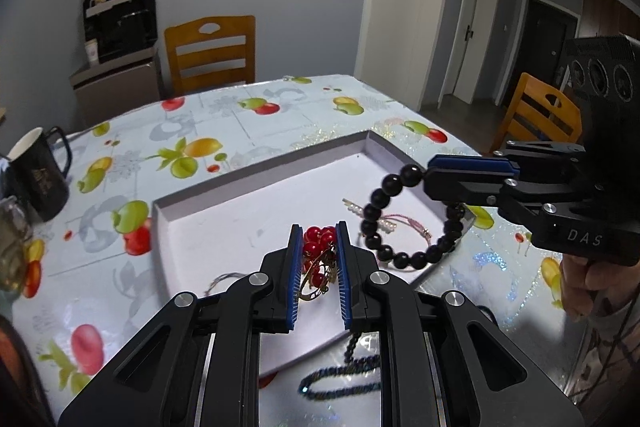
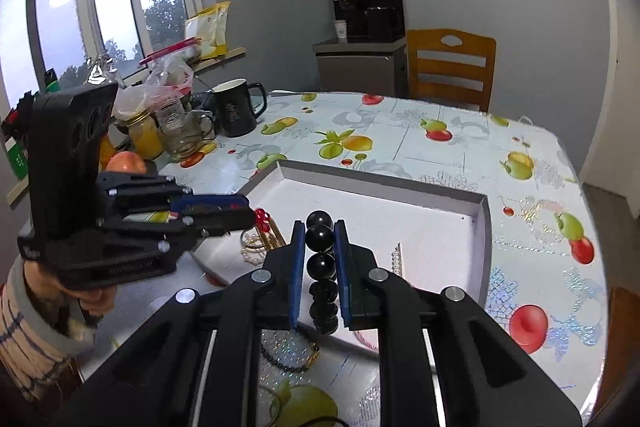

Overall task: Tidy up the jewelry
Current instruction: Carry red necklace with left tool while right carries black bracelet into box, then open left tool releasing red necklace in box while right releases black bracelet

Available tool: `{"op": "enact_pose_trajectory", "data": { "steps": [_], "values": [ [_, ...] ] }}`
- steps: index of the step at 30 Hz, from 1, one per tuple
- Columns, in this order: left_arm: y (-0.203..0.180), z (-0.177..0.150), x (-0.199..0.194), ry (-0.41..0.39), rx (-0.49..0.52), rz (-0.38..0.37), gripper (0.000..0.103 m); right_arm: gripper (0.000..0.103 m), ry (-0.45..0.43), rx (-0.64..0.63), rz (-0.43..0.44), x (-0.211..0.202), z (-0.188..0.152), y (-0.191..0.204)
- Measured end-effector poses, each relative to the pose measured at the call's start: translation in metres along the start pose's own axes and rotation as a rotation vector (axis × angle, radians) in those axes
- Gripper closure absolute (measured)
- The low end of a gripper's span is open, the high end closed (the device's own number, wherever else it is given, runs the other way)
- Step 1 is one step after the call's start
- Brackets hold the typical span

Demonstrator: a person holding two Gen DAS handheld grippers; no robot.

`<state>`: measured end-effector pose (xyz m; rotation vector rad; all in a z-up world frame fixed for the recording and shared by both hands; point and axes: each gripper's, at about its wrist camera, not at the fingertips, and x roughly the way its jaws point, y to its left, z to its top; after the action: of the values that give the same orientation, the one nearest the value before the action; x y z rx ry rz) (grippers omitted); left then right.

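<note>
Black plastic arms of the left gripper (image 1: 318,259), with blue ribbed pads, fill the foreground of its own view; its jaws are clamped on a cluster of glossy red beads with a thin golden ring (image 1: 318,255). Under both tools lies the table with a glossy fruit-printed cloth (image 1: 224,131), and on it the shallow white cardboard tray (image 1: 256,179). The right gripper (image 2: 320,259) is pressed together on a bracelet of round polished black beads (image 1: 400,227), which hangs in a loop above the near right corner of the tray. I judge that both pieces are being carried to the tray. The next move calls for lowering each one to a free place on the smooth floor, apart from the pink cord bracelet (image 1: 404,223) and the small pearl clip (image 1: 356,207), then releasing gently so the beads do not roll.
</note>
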<state>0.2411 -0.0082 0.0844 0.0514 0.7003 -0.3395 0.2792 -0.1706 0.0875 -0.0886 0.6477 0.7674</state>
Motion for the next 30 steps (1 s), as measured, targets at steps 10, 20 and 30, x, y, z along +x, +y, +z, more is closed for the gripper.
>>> {"op": "enact_pose_trajectory", "data": {
  "steps": [10, 20, 30],
  "values": [
    [0.013, -0.02, 0.039, 0.085, -0.032, 0.0, 0.086, 0.089, 0.093, 0.102, -0.06, 0.035, -0.028, -0.045],
    [0.014, -0.035, 0.052, 0.128, -0.012, 0.04, 0.08, 0.088, 0.138, 0.114, -0.105, 0.044, -0.042, -0.058],
    [0.011, -0.036, 0.029, 0.062, 0.014, 0.092, 0.025, 0.061, 0.131, 0.058, -0.172, 0.035, -0.046, -0.054]
  ]
}}
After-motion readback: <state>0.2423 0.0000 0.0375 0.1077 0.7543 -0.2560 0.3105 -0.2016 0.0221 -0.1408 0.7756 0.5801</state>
